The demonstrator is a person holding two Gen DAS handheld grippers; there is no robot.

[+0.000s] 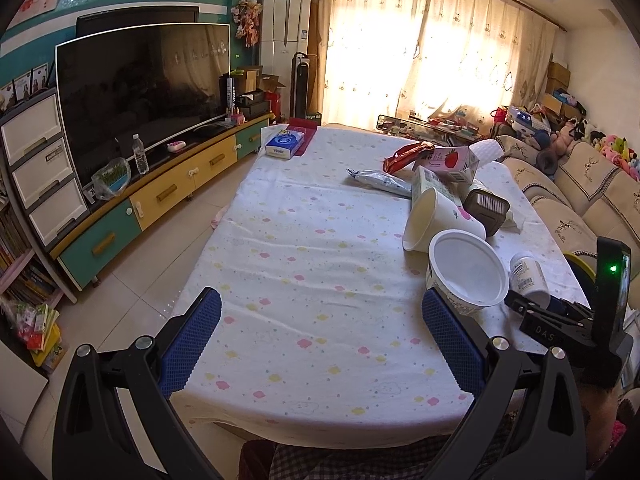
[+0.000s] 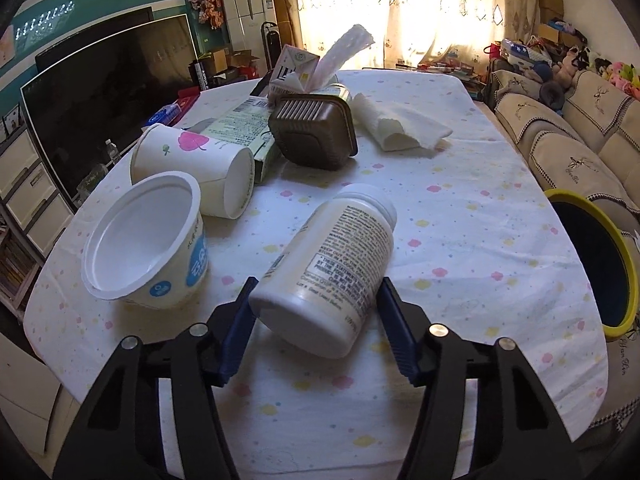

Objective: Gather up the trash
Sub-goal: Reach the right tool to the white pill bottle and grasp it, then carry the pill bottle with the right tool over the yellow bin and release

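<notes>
My right gripper (image 2: 318,308) is shut on a white pill bottle (image 2: 328,264) and holds it tilted just above the tablecloth; the bottle also shows in the left wrist view (image 1: 527,273). My left gripper (image 1: 320,340) is open and empty over the near table edge. A white yogurt tub (image 2: 144,244) stands left of the bottle, also in the left wrist view (image 1: 466,270). Behind it lie a paper cup (image 2: 196,168), a brown plastic tray (image 2: 314,132), a carton (image 2: 292,70) and a tissue (image 2: 400,126). A yellow-rimmed bin (image 2: 600,264) stands at the right.
A table (image 1: 300,264) with a dotted white cloth fills the middle. A tissue pack (image 1: 285,145) lies at its far left end, and a silver wrapper (image 1: 380,182) and a red wrapper (image 1: 406,156) further back. A TV cabinet (image 1: 160,196) stands left, a sofa (image 2: 568,148) right.
</notes>
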